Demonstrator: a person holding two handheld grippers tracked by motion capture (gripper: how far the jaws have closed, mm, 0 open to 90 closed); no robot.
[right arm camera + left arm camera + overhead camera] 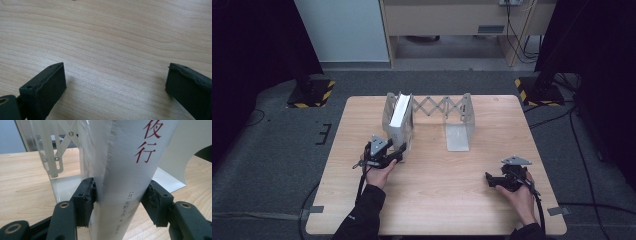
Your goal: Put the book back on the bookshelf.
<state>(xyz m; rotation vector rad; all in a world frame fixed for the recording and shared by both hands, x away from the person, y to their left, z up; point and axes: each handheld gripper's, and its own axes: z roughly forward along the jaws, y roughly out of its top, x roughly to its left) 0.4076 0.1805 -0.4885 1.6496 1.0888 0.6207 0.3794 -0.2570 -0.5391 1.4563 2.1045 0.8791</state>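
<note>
A thick white book (399, 120) with red and grey characters on its spine (125, 170) stands upright in the left end of a white expanding metal book rack (442, 107). My left gripper (401, 152) reaches in from the near side at the book's lower end. In the left gripper view its two black pads (86, 197) press on either side of the spine, so the left gripper (120, 195) is shut on the book. My right gripper (488, 180) rests low over the table at the front right. In the right gripper view its jaws stand wide apart over bare wood, so the right gripper (115, 82) is open.
The rack's scissor lattice (53, 162) and its right end plate (459, 130) stand behind and beside the book. The light wooden table (437, 200) has dark carpet around it. Stand bases with yellow-black tape (312, 92) sit on the floor beyond the far corners.
</note>
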